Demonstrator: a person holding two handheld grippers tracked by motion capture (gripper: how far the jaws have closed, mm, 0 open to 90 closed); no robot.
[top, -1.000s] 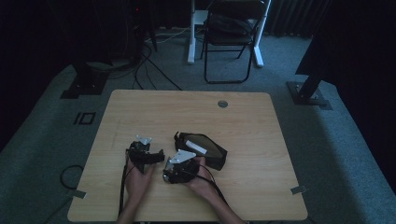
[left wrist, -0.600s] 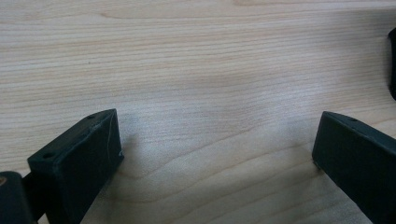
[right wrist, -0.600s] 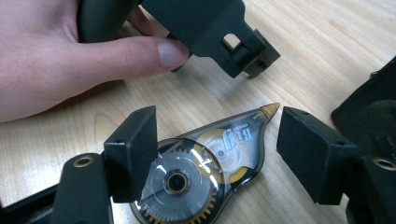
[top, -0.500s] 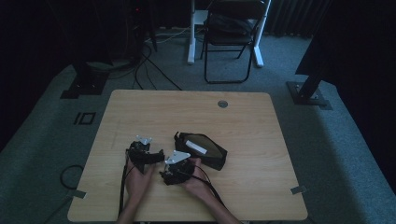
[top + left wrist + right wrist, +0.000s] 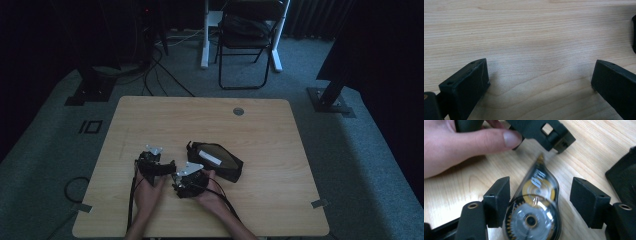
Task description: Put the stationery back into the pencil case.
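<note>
Correction tape dispenser [image 5: 534, 207]: light, rigid, slick plastic; grip its flat sides. Right gripper [image 5: 540, 202] fingers have just been closing, astride it, not clamped.

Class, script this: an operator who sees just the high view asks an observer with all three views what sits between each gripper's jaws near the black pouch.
Operator: What is between the right gripper jaws?
Observer: A clear tape dispenser with a yellow ring lies flat between them. The jaws have just been closing, and a gap shows at one pad.
Operator: And the left gripper?
Observer: Its jaws stand wide apart over the bare wooden table, nothing between them.
</note>
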